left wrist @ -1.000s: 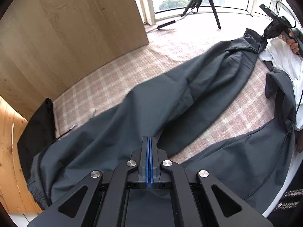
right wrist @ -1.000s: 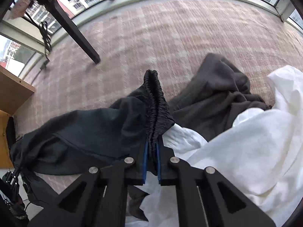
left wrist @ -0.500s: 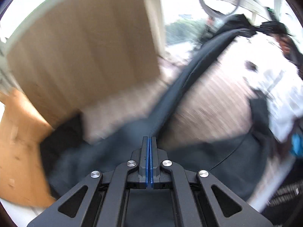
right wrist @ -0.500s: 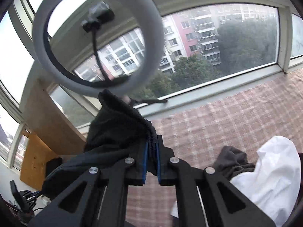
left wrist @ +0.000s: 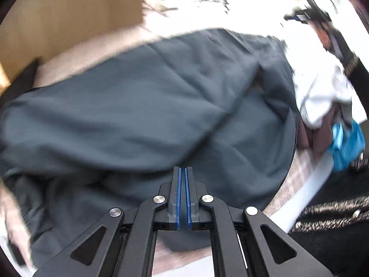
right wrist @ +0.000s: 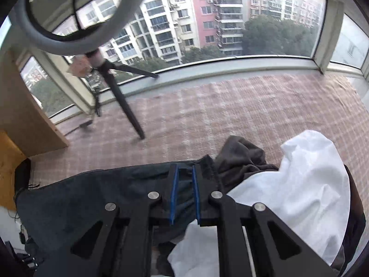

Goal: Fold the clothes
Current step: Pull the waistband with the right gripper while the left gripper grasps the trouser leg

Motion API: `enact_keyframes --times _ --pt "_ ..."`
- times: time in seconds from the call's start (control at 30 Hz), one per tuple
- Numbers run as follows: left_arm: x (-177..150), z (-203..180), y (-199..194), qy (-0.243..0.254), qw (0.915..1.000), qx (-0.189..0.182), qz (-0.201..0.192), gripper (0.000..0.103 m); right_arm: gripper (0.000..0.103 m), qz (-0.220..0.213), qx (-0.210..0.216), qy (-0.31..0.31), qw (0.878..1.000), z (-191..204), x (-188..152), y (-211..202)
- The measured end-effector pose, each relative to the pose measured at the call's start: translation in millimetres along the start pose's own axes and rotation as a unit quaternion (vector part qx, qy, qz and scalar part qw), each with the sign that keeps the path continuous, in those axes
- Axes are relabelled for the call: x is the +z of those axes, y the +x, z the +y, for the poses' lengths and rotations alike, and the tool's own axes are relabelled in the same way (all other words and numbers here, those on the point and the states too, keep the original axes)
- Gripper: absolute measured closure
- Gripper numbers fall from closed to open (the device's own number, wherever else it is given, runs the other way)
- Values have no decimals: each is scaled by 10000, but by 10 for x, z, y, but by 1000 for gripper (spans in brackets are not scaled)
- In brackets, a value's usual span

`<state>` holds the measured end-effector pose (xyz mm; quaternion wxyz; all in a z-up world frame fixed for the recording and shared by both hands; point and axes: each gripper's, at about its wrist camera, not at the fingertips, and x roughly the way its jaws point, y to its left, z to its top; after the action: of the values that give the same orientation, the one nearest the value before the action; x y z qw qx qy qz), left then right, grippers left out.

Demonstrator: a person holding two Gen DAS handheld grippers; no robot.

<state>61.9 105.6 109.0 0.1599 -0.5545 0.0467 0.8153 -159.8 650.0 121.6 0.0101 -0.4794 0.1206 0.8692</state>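
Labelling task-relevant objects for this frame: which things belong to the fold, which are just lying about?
In the job:
dark trousers
left gripper
right gripper

Lying about:
white garment
brown-grey garment
blue item
ring light tripod

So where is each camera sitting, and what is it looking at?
Left wrist: on the left gripper, looking down over the dark trousers; its shut blue-padded fingers show, and far off the person's other hand.
Right wrist: on the right gripper, facing the window over the checked cover; its parted fingers show.
Shared: the dark trousers and the white garment.
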Motion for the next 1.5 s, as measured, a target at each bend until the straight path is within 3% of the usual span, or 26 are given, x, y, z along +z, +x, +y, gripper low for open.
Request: enact_keyframes --times 0.13,0.3,0.4,0.57,0.63,0.77,0.9,1.07,1.17,1.37,1.5 --pt "-178 677 -529 -622 9950 696 -346 98 89 -185 518 -475 9974 568 -57 -310" --pt "-499 1550 -894 -1286 9805 1354 -617 97 88 -327 1076 -1180 9866 1357 -220 -628" --pt "-726 1975 -863 -1739 9770 1110 -538 97 71 -382 1196 -1692 9776 1894 -364 -705" --pt "-1170 2079 -652 -1600 9839 739 -310 88 71 -143 1272 -1758 9761 2356 -886 -630" --pt "-1347 2051 -593 -1407 9872 717 -233 83 71 -35 1297 -1754 9759 2524 -1105 -593" --pt "-1640 2111 -476 -1086 9909 792 -76 82 71 181 1347 -1745 9752 2860 -1544 -517" --pt "-1781 2263 -259 -790 9907 1101 155 82 71 435 1233 -1322 9826 2770 -1754 -449" --pt "-1754 2280 -49 -508 9937 987 152 80 71 756 1061 -724 9888 2591 -1983 -365" --pt "-1713 2191 24 -265 9941 1053 70 74 71 849 1007 -464 9902 2486 -2038 -337" --pt "-1701 2021 -95 -231 9935 1100 -189 72 68 850 995 -132 9913 2278 -1999 -320" --pt "-1665 1903 -203 -125 9919 1171 -472 60 63 960 587 284 9932 1962 -1983 -177"
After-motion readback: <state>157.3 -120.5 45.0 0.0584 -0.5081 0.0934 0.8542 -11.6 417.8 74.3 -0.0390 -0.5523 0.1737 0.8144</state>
